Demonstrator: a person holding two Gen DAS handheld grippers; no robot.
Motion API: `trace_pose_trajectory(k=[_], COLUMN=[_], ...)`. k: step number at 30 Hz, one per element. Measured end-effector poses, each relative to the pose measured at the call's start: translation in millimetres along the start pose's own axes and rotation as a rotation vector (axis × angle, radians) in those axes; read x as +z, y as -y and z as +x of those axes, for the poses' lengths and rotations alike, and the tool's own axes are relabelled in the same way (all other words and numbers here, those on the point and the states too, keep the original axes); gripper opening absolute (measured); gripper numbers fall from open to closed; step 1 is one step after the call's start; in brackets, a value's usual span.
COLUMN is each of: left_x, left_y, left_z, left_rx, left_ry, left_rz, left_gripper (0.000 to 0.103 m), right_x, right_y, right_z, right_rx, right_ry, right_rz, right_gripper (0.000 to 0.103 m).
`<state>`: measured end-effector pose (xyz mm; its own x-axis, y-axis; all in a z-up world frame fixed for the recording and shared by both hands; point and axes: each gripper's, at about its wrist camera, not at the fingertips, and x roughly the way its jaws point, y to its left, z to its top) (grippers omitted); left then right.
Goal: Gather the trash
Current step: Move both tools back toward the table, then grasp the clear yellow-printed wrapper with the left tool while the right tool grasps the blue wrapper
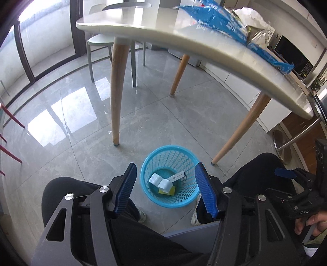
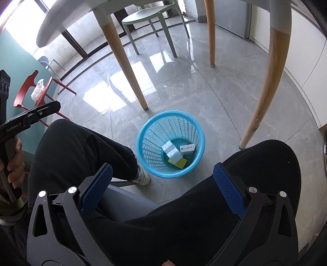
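Note:
A blue plastic basket (image 1: 185,194) stands on the floor between a seated person's feet. In it lie white folded pieces (image 1: 160,182), a small white labelled box (image 1: 177,177) and a yellow sponge (image 1: 171,191). My left gripper (image 1: 166,169) hangs above the basket, open, with nothing between its blue pads. My right gripper (image 2: 162,169) is open wide over the person's knees and holds nothing; the basket (image 2: 151,143) lies below and ahead of it. On the table (image 1: 163,30) rest a blue plastic wrapper (image 1: 220,20) and crumpled white paper (image 1: 249,14).
Wooden table legs (image 1: 117,92) (image 2: 265,81) stand just beyond the basket. The person's black-trousered legs (image 2: 81,147) and white shoes (image 2: 143,177) flank it. A pale green chair (image 2: 151,18) stands beyond the table, a red chair (image 2: 30,92) at the left by a wall.

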<state>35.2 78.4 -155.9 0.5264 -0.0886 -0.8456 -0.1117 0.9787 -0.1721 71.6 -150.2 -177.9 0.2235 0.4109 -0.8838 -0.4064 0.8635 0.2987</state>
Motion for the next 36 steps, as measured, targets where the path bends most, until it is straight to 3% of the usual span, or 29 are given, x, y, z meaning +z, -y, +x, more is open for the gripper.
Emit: trace_pose_trajectory(k=[4, 7, 12, 21, 36], left_x=[8.9, 16.8, 36.8, 79.5, 118.1], left_y=[9.7, 18.1, 31.0, 64.6, 95.8], left_z=[-20.8, -33.6, -51.4, -75.7, -53.0], left_rx=[-0.008, -0.015, -0.027, -0.098, -0.142], left_ry=[0.053, 0.093, 0.157, 0.24, 0.193], left_rz=[0.024, 0.042, 0.072, 0.112, 0.161], left_gripper=[0.059, 0.059, 0.059, 0.059, 0.058], right_x=[0.6, 1.2, 13.3, 49.6, 116.0], right_y=[-10.8, -24.9, -27.7, -28.1, -20.7], right_z=[-34.3, -61.5, -93.4, -131.7, -134.3], right_rx=[0.0, -0.082, -0.037, -0.055, -0.03], right_ry=[0.079, 0.168, 0.239, 0.353, 0.329], right_rz=[-0.042, -0.122, -0.132, -0.226, -0.384], right_gripper=[0.095, 0.095, 0.095, 0.095, 0.091])
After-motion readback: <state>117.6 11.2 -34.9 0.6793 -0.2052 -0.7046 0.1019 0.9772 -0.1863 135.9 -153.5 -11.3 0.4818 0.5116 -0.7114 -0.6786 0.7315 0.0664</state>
